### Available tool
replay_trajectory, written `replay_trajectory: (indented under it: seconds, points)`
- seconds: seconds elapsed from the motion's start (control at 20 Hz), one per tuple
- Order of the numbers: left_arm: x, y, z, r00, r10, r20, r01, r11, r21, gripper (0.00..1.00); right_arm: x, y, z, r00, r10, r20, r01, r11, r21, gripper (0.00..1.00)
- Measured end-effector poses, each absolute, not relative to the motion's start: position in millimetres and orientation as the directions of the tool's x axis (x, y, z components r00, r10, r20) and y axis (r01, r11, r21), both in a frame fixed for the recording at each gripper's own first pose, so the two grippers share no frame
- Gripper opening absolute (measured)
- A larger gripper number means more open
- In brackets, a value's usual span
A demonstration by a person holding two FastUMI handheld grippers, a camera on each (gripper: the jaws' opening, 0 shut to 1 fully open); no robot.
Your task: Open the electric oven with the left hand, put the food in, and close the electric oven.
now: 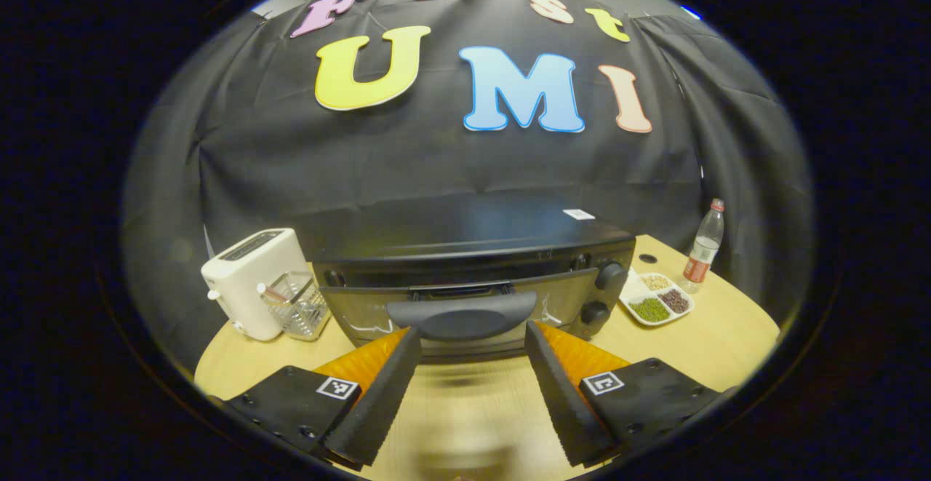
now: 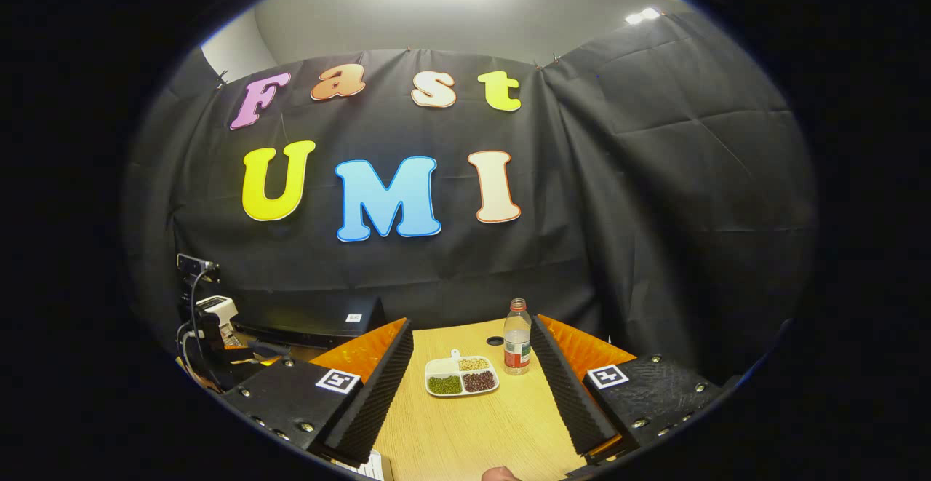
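Observation:
A black electric oven (image 1: pixel 473 255) stands on the wooden table, its door slightly ajar at the top, with a dark curved handle (image 1: pixel 462 316) on the front. My left gripper (image 1: pixel 473 339) is open, its fingertips flanking the handle's lower edge without pressing on it. A white divided plate of food (image 1: pixel 657 300) with green, dark red and pale beans lies right of the oven. In the right gripper view the same plate (image 2: pixel 461 377) lies ahead between the open fingers of my right gripper (image 2: pixel 471 335), well short of it. The oven (image 2: pixel 313 321) sits far left there.
A white toaster (image 1: pixel 251 281) and a clear holder (image 1: pixel 297 306) stand left of the oven. A water bottle (image 1: pixel 703 248) (image 2: pixel 517 337) stands behind the plate. The other gripper and a cabled camera (image 2: pixel 211 328) are at the left in the right gripper view.

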State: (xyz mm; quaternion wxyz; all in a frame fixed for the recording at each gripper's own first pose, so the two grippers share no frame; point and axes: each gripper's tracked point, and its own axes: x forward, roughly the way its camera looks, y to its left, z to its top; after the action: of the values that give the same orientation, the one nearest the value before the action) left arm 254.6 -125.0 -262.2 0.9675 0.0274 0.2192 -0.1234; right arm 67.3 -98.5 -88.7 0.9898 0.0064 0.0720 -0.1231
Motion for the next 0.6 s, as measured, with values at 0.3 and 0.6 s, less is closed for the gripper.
replay_trajectory:
  seconds: [0.3, 0.6]
  points:
    - [233.3, -132.3, -183.1, 0.933, -0.213, -0.29, 0.23, 0.973, 0.027, 0.92, 67.3, -98.0, -80.4, 0.978, -0.163, -0.128, 0.167, 0.986, 0.02, 0.98]
    - [160.6, -127.5, -97.6, 0.975, -0.142, -0.17, 0.149, 0.988, 0.028, 0.92, 57.0, -102.2, -75.5, 0.991, -0.037, -0.127, 0.043, 0.998, 0.051, 0.98]
